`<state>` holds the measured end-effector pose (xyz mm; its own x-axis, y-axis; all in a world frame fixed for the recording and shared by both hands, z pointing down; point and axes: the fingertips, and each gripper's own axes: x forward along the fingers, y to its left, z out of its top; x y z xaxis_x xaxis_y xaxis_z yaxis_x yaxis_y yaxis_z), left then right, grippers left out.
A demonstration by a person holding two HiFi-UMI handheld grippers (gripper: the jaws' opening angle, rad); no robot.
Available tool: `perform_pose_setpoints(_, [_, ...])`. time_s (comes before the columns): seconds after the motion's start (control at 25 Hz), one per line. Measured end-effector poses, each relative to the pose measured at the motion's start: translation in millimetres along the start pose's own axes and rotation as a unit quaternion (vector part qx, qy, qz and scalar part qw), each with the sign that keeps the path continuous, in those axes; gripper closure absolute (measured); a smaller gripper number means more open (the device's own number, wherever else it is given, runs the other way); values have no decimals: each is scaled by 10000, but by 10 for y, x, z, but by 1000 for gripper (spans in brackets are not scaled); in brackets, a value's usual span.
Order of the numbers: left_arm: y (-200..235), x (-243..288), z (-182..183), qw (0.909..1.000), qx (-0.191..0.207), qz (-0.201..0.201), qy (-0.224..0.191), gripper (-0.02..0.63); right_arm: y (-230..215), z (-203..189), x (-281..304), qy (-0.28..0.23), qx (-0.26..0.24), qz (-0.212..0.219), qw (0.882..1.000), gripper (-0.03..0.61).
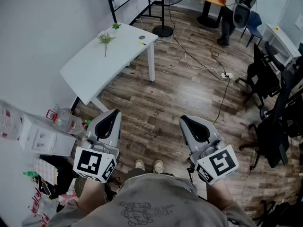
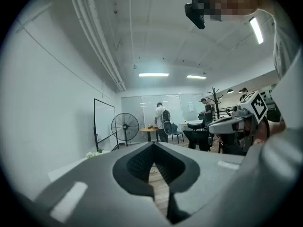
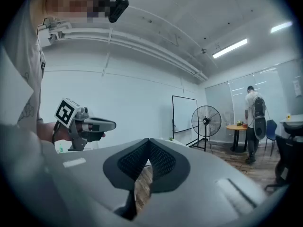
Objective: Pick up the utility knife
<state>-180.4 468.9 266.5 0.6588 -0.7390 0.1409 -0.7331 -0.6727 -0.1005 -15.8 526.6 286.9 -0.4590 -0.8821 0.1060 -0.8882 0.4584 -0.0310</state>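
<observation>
The left tool [image 1: 112,113] and the right tool [image 1: 185,119] are held side by side at waist height over the brown wood-plank floor [image 1: 189,93], both pointing forward. They are well apart from the white rectangular worktop [image 1: 94,65] ahead.

In the left gripper view the left tool [image 2: 152,148] is clenched, its grey jaws meeting at the tips with nothing between them. Only floor shows through the slot behind the ribbed black pads [image 2: 139,164]. The right tool [image 3: 149,143] is clenched and empty in the same way. Each tool shows in the other's view: the right tool [image 2: 213,125] at the right side, the left tool [image 3: 111,125] at the left.

A small yellow object [image 1: 142,42] lies near the worktop's far right corner, just beside a dark round disc [image 1: 141,37]. It may be the utility knife, but it is too small to tell. A green leafy sprig [image 1: 105,39] lies along the worktop's far edge.

Beyond that corner a black pedestal fan [image 1: 163,30] stands on the floor. A white cable [image 1: 199,63] runs across the planks to a power strip [image 1: 226,74]. The person's pale shoes [image 1: 147,165] show between the tools.
</observation>
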Motion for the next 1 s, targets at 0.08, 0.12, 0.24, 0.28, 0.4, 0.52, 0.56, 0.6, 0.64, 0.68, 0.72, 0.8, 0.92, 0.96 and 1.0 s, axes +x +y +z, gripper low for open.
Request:
perform_pose_setpoints(0.08, [13,-26,-5,10000,14,23,8,614,-29,21,-9,-107,199,-111,9997,551])
perform_pose_setpoints(0.12, [15,-38,-9,10000,20,32,11,614,-44,28,-17,-146,271,-158,9994,549])
perform_pose_setpoints(0.24, [-6,-55,-25,10000,7,29,20,614,-82,22,-54,-154,326,-240,9991,549])
perform_pose_setpoints(0.28, [-17,-52,-29,10000,-3,21,21,614,-90,14,-63,-131,311,-248,9991,549])
perform_pose_setpoints(0.4, [-32,-45,-34,10000,-26,-2,19,614,-87,1,-55,-93,284,-264,9992,549])
perform_pose_setpoints(0.52, [-45,-41,-29,10000,-67,-52,13,614,-86,5,-52,-122,316,-337,9989,549])
perform_pose_setpoints(0.56, [-53,-40,-23,9999,-110,-89,-7,614,-87,1,-53,-122,328,-356,9988,549])
perform_pose_setpoints(0.6, [-62,-40,-16,9998,-146,-120,-29,614,-87,-10,-54,-110,333,-365,9987,549])
perform_pose_setpoints(0.64, [-71,-42,-13,9998,-155,-129,-41,614,-89,-24,-54,-89,331,-365,9987,549])
perform_pose_setpoints(0.68, [-78,-42,-13,9998,-132,-116,-39,614,-92,-37,-54,-67,322,-362,9988,549])
perform_pose_setpoints(0.72, [-85,-40,-17,9999,-97,-98,-28,614,-98,-45,-56,-55,313,-363,9988,549])
perform_pose_setpoints(0.8, [-99,-29,-18,10000,-51,-77,-11,614,-123,-43,-66,-76,319,-394,9987,549])
perform_pose_setpoints(0.92, [-79,-30,17,9998,-104,97,-133,614,-155,-43,-89,-128,357,-431,9984,549])
perform_pose_setpoints(0.96, [-49,-43,43,9993,-160,231,-243,613,-159,-57,-89,-121,363,-427,9984,549])
perform_pose_setpoints(1.0, [-17,-60,73,9985,-212,356,-358,597,-157,-71,-81,-106,371,-415,9984,549])
